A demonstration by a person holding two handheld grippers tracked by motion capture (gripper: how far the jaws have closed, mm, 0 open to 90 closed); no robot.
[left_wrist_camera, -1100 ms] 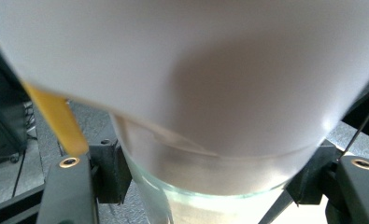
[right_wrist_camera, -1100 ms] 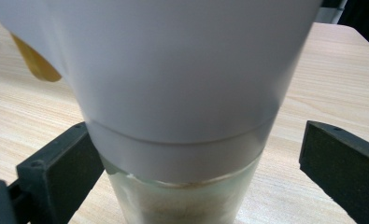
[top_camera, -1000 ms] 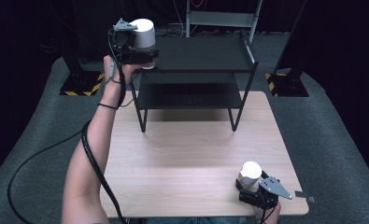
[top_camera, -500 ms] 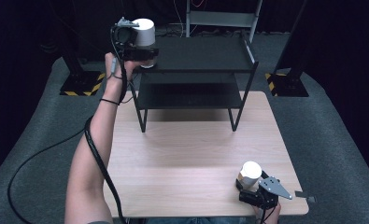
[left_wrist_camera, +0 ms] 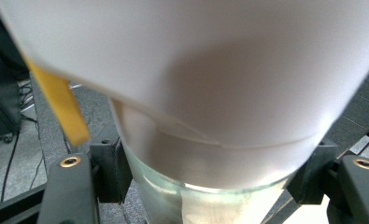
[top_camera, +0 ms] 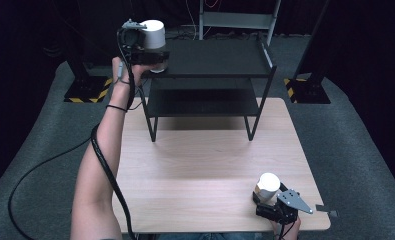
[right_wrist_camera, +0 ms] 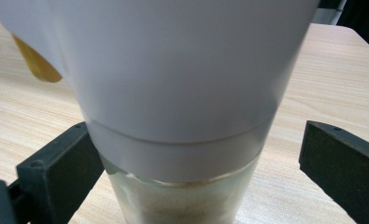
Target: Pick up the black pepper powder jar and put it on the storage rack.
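A white-capped jar stands upright, its long axis vertical and cap uppermost, clamped in the shut fingers of the left gripper above the front left corner of a black two-tier shelf unit at the far edge of the table. In the left gripper view the jar sits pressed between both black fingers, its glass lower part showing beneath the white cap, with a yellow tag at one side. A second white-capped jar stands upright near the table's near right corner, between the fingers of the right gripper. In the right gripper view this jar has the fingers spread open, a clear gap on one side, not gripping it. Both jars' tops are cut off in the gripper views, and their contents are hard to make out. The person's left forearm reaches along the table's left edge.
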